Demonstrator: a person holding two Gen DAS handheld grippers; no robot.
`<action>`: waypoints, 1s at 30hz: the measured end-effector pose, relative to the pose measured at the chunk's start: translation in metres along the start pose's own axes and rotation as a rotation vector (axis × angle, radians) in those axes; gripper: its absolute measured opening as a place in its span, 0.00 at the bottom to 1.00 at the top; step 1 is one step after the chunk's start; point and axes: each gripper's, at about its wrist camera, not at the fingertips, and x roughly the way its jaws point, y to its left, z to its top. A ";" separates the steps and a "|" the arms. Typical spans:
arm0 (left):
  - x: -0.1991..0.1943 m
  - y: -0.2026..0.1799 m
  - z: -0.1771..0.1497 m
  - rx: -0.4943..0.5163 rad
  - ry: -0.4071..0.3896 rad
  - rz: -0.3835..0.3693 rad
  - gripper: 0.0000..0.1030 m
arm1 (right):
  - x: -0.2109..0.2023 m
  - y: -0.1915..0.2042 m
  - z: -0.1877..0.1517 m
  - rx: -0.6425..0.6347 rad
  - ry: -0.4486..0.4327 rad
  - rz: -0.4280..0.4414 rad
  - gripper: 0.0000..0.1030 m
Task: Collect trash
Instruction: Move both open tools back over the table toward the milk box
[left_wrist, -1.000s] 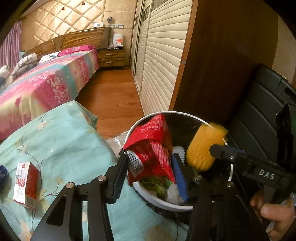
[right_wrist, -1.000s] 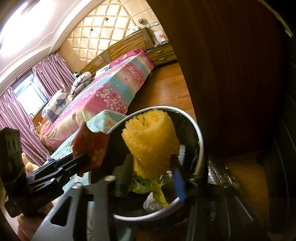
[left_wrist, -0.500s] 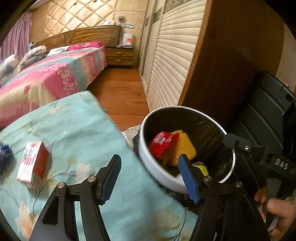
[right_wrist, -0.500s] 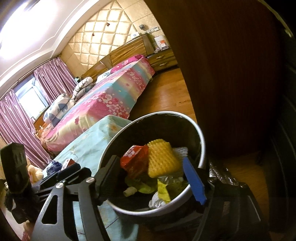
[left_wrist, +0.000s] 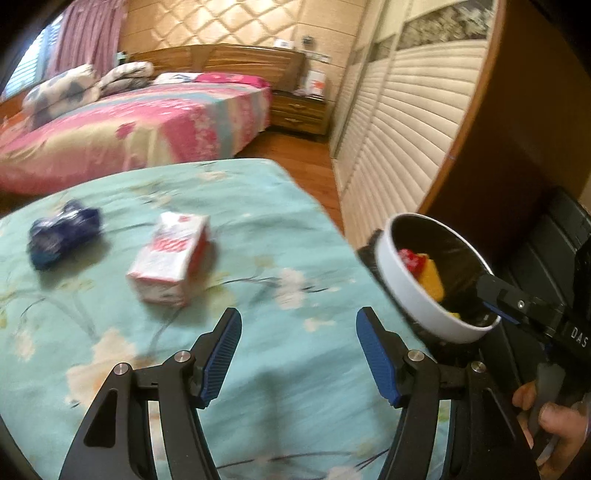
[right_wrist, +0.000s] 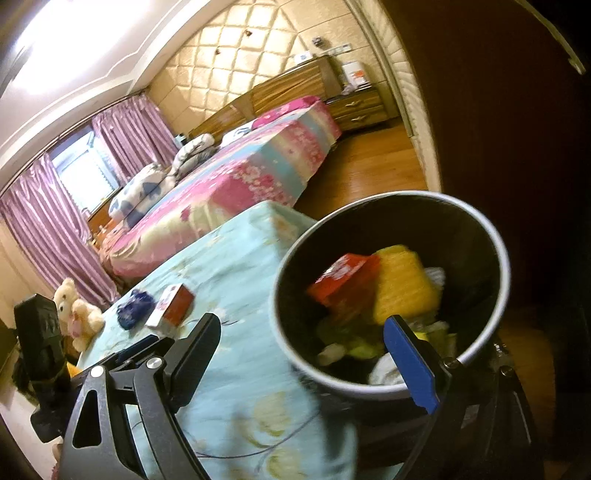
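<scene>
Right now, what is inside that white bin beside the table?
The bin holds a red packet, a yellow foam net, green scraps and crumpled white paper over a black liner. Anything buried beneath that pile is hidden.

Left gripper (left_wrist: 298, 354) empty, parted; right gripper (right_wrist: 306, 354) empty, jaws opening.

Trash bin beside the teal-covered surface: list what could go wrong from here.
1. The trash bin is piled high; the red packet and yellow foam sit on top, so further items might spill out.
2. The right gripper, empty with jaws opening, hangs at the rim and could knock it.
3. The red-and-white box and blue wrapper look blurred, so aiming the left gripper may be off.
</scene>
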 end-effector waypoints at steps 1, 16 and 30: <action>-0.004 0.004 -0.002 -0.010 -0.001 0.007 0.62 | 0.001 0.004 -0.001 -0.007 0.004 0.005 0.89; -0.044 0.066 -0.025 -0.124 -0.025 0.118 0.62 | 0.029 0.070 -0.023 -0.094 0.075 0.084 0.89; -0.062 0.117 -0.031 -0.172 -0.028 0.180 0.63 | 0.057 0.117 -0.036 -0.145 0.131 0.131 0.89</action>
